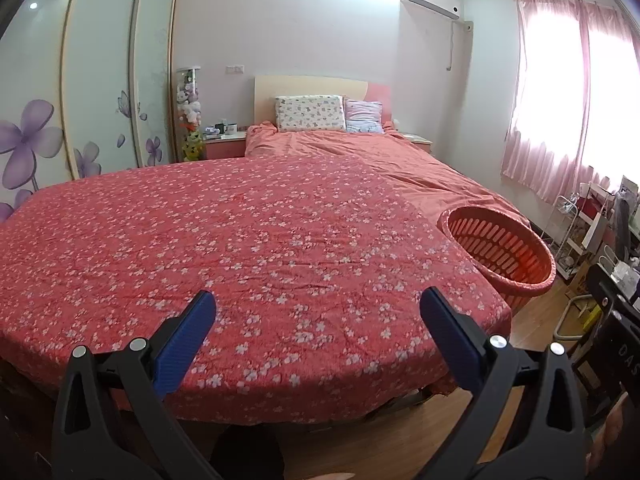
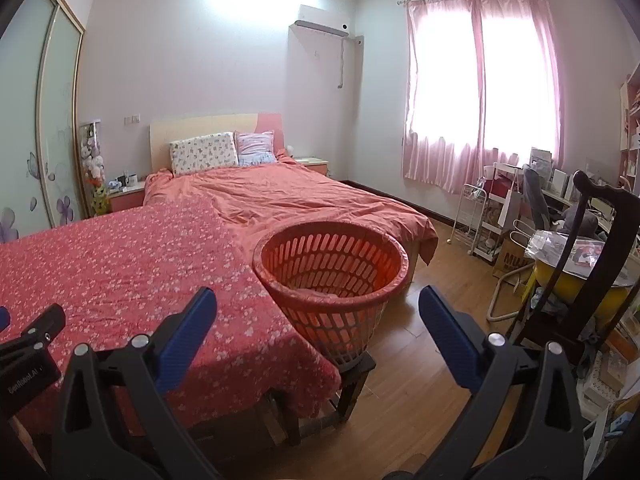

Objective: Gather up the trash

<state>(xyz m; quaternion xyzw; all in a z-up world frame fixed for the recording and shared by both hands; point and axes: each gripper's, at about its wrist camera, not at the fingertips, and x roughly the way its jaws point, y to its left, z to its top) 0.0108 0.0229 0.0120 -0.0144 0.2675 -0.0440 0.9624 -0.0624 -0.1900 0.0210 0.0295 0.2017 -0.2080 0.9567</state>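
An orange slatted basket (image 2: 332,276) stands on a small dark stool (image 2: 352,372) at the right front corner of the bed; in the left wrist view the basket (image 1: 500,252) shows at the right. Something pale lies at its bottom, too unclear to name. My left gripper (image 1: 318,316) is open over the near end of the red flowered bedspread (image 1: 240,240), nothing between its blue pads. My right gripper (image 2: 318,316) is open too, pointing at the basket from a short way off, holding nothing. I see no loose trash on the bedspread (image 2: 120,264).
A plain orange quilt (image 2: 288,196) and two pillows (image 2: 204,152) lie at the bed's head. A dark wooden chair (image 2: 592,264), a white rack (image 2: 476,216) and a cluttered desk crowd the right. Wardrobe doors (image 1: 100,80) line the left wall. Wooden floor (image 2: 432,272) lies beside the basket.
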